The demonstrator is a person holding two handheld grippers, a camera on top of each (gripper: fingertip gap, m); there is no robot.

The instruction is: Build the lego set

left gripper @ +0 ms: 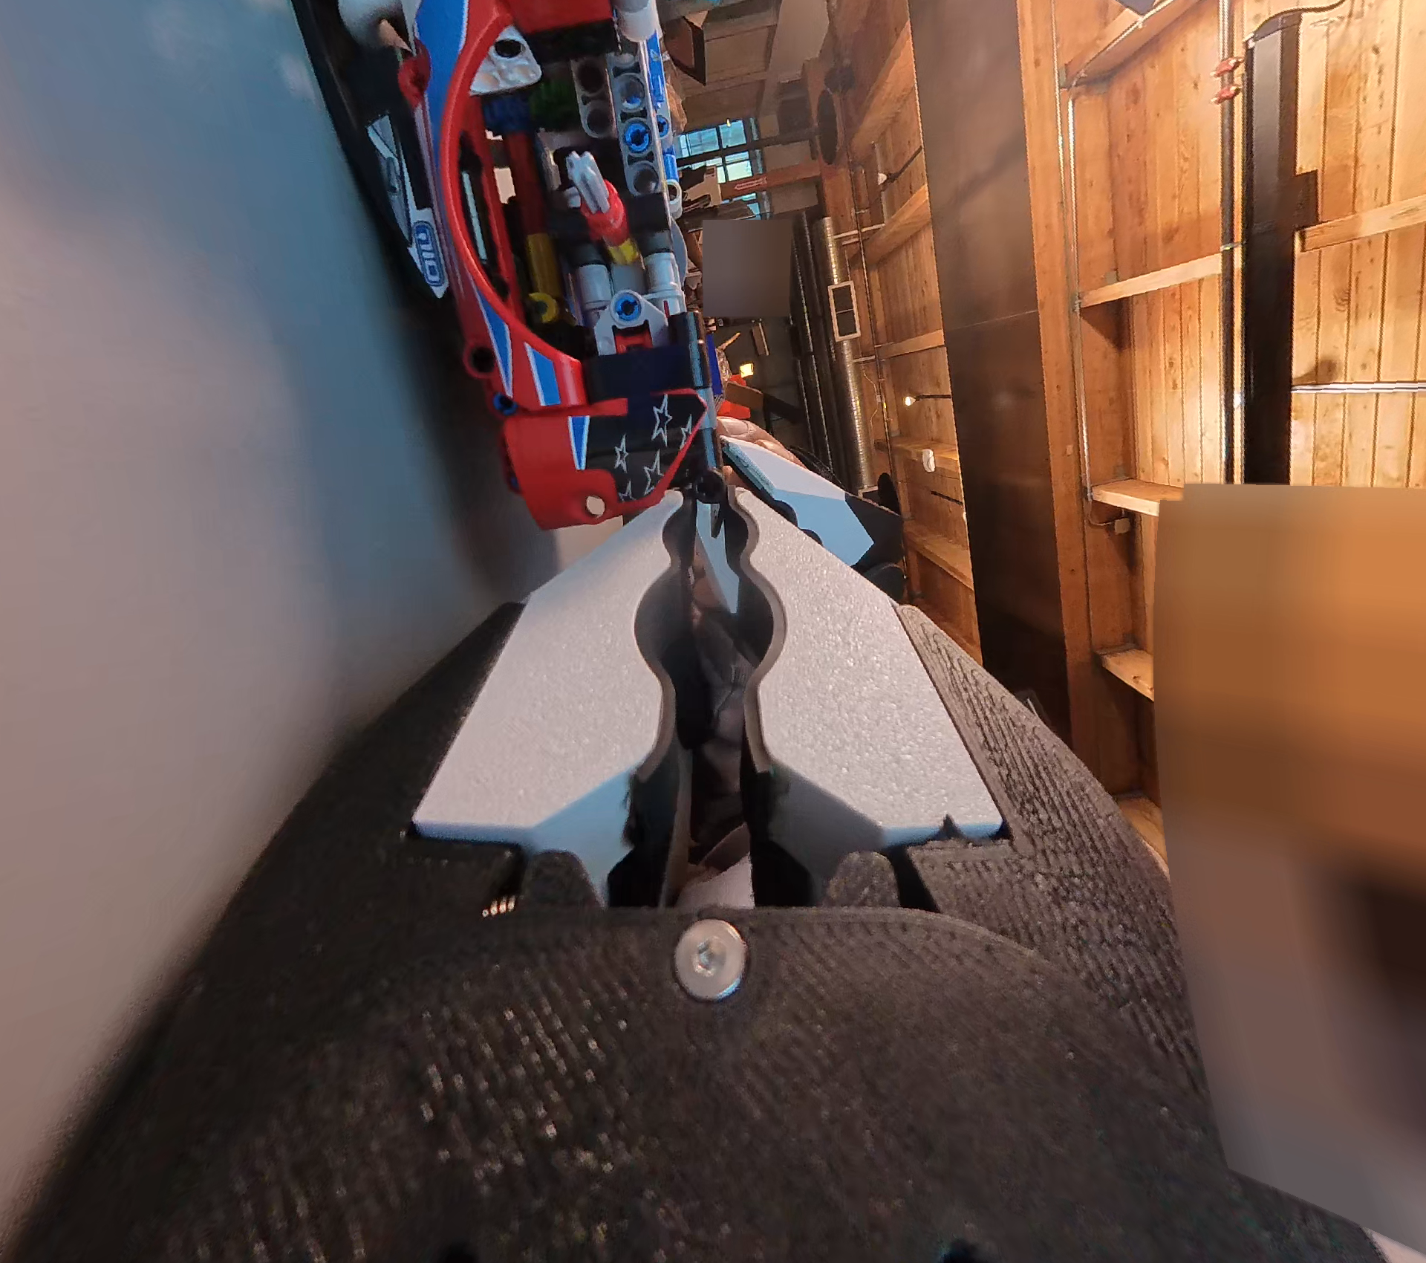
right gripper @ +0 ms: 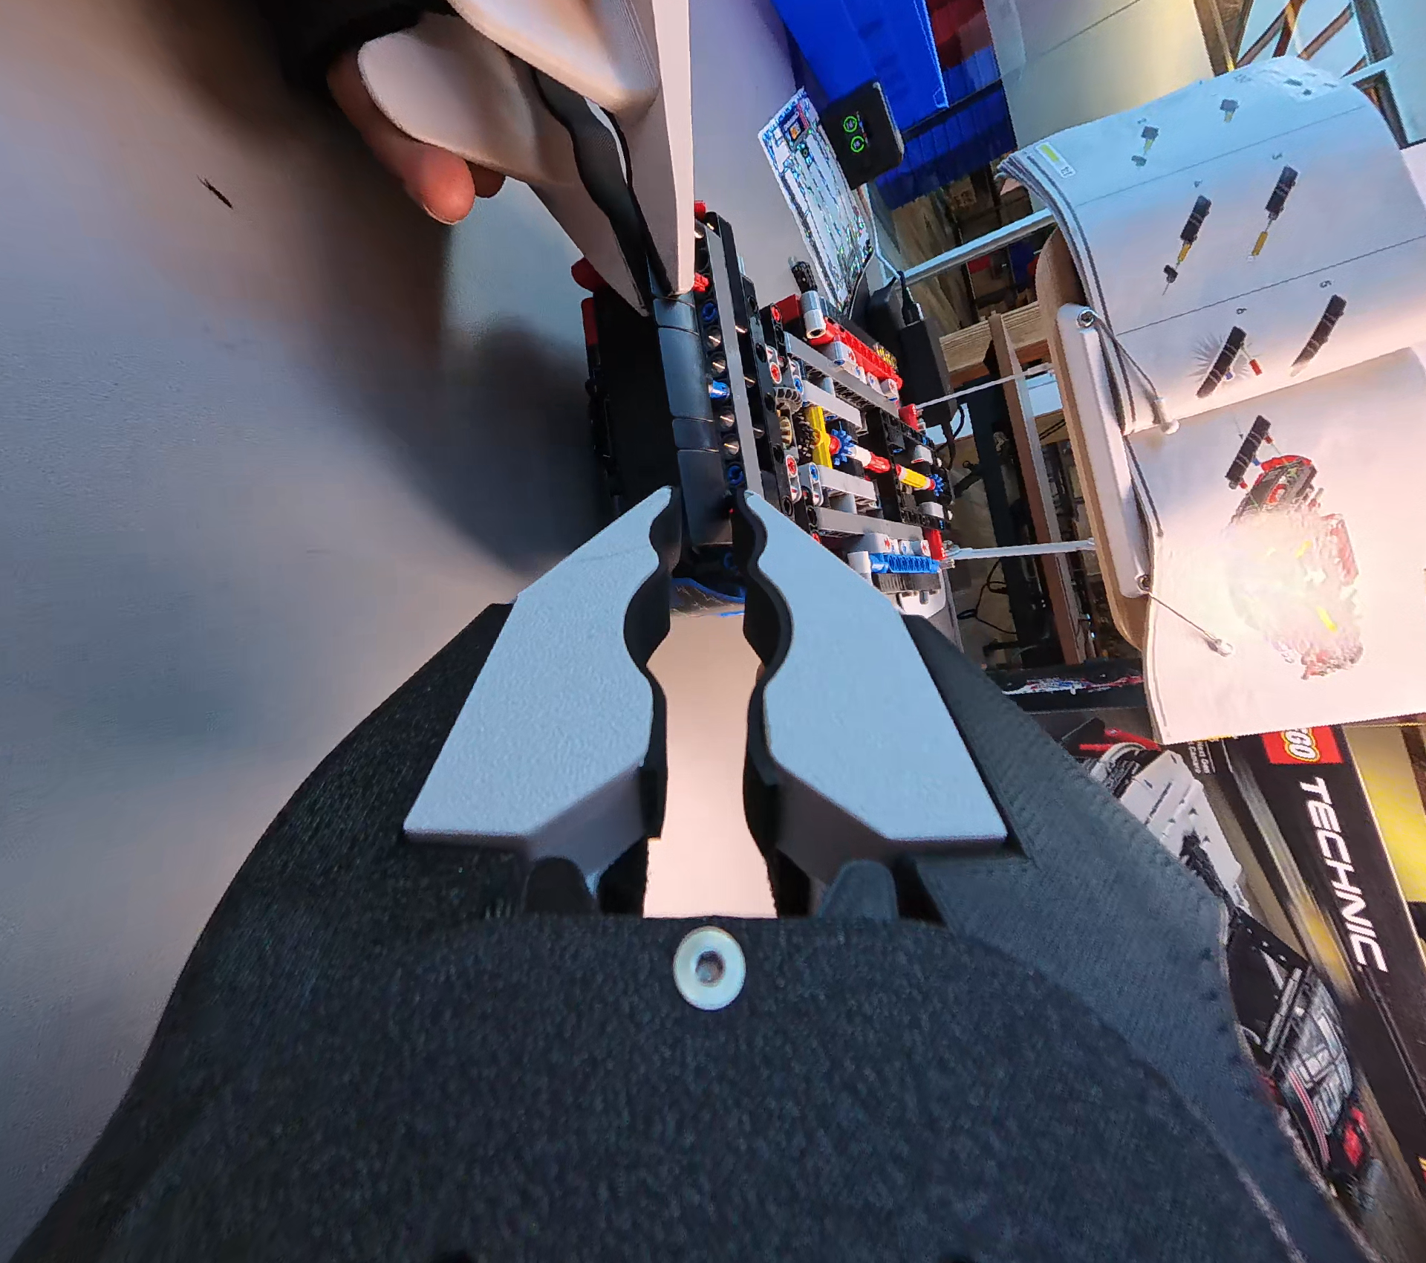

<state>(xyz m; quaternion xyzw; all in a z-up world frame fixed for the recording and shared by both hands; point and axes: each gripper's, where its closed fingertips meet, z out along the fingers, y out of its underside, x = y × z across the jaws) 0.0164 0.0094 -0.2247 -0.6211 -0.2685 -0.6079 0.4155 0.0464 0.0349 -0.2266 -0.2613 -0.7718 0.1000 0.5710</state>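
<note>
Left gripper pinched tight on the black edge of the lego race car. Tipped sideways against grey table. Wooden shelving behind.

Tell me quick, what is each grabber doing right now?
Left gripper: shut, pinching the end of the lego car.
Right gripper: shut on the car's black side edge.

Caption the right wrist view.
Both hand-held grippers clamp the black edge of the lego car beside the instruction booklet.
</note>
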